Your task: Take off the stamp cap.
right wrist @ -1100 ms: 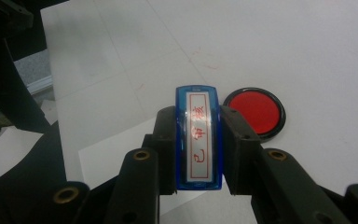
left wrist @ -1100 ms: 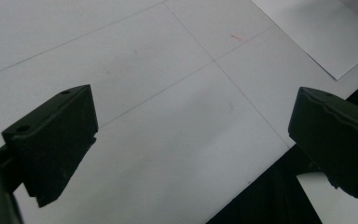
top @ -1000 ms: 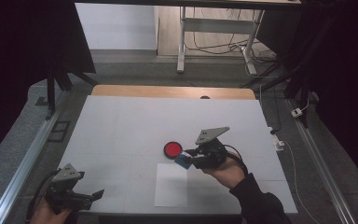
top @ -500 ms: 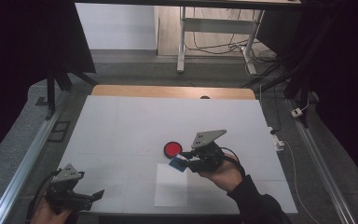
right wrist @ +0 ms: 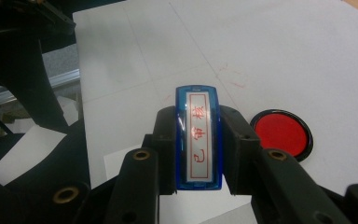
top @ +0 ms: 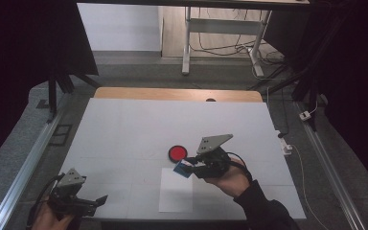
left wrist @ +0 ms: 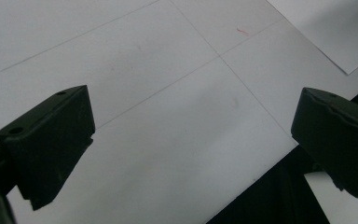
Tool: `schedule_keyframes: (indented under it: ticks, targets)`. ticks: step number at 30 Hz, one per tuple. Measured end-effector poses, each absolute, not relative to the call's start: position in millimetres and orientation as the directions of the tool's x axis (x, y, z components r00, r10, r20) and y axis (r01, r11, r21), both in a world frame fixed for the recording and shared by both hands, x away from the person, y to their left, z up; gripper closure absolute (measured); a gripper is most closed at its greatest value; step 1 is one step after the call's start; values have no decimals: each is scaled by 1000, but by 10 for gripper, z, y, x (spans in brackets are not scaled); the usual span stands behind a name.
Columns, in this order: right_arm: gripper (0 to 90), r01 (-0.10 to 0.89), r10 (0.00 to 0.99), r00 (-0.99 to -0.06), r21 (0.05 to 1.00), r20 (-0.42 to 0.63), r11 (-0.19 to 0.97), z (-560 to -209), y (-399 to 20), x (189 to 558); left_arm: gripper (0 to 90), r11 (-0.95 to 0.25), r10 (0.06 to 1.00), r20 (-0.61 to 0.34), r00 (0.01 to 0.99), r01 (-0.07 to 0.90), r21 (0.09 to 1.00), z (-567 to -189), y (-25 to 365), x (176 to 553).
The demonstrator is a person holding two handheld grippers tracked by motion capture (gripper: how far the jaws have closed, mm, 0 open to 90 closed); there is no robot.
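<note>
We have the stamp clamped in the right gripper, above the paper near the table's front edge, beside the ink pad. If we tilt it coming down, the print could smear. Our left gripper idles open at the front left corner.

Dim surroundings are swallowing the edges at nine and three o'clock — the white table is glowing evenly, slightly soft throughout.

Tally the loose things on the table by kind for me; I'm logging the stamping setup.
Blue stamp, held in the right tongs: 1
Red ink pad: 1
White paper sheet: 1
Total: 3
</note>
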State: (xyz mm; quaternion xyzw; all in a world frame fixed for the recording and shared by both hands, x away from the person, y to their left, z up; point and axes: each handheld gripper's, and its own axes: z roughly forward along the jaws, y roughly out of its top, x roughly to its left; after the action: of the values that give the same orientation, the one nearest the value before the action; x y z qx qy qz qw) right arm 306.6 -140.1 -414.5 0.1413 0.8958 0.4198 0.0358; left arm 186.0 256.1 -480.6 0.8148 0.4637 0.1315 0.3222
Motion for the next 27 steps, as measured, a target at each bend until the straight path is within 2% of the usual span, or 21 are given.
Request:
schedule_keyframes:
  ticks: [12, 20, 27]
  targets:
    - [703, 220, 278, -959, 765, 56, 605, -4127, -1418, 3070, 0, -370, 767, -157, 622, 629, 683, -4771, 2527, 1943]
    - [703, 211, 267, -962, 770, 54, 603, -4117, -1419, 3071, 0, -358, 766, -155, 624, 615, 703, -4733, 2479, 1987]
    - [703, 194, 255, -966, 770, 42, 608, -4109, -1425, 3064, 0, -380, 732, -151, 664, 583, 718, -4702, 2329, 2078]
